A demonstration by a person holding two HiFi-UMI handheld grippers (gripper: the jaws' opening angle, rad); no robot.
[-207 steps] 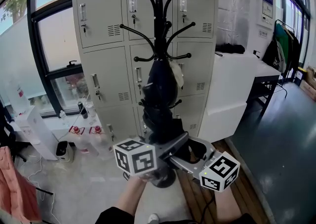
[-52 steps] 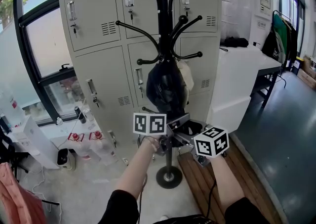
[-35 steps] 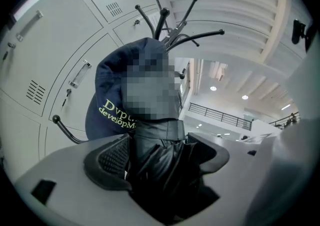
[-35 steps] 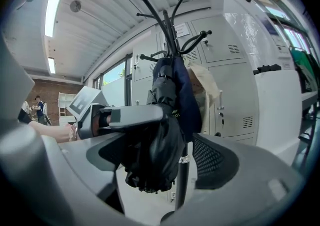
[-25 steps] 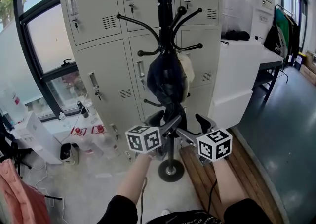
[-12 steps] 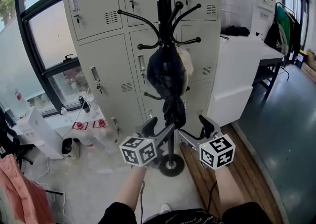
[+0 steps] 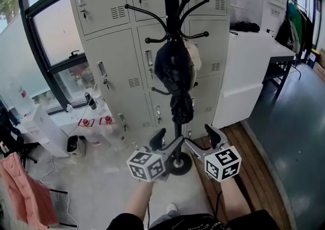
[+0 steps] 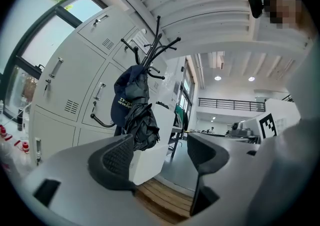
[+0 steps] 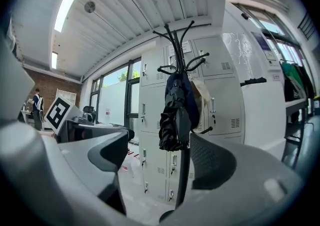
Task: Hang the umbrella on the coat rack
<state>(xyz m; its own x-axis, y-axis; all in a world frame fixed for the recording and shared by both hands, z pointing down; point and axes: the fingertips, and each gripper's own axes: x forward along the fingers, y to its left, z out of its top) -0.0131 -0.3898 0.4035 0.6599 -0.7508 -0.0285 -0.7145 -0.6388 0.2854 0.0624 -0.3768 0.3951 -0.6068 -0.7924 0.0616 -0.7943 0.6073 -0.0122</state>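
Umbrella is on the coat rack: folded, black, hanging down alongside the pole from one of the lower hooks, with a dark cap on the rack just above it. Grey lockers are right behind the rack.

Left gripper: jaws wide apart, nothing between the pads. In its own view the umbrella sits past the left finger, well clear of it.

Right gripper: jaws wide but closing, nothing between them either. In its view the umbrella and the rack pole show through the gap, beyond the fingertips, no contact.

Both grippers are held low and near me, on the near side of the rack base, left of the wood flooring strip.
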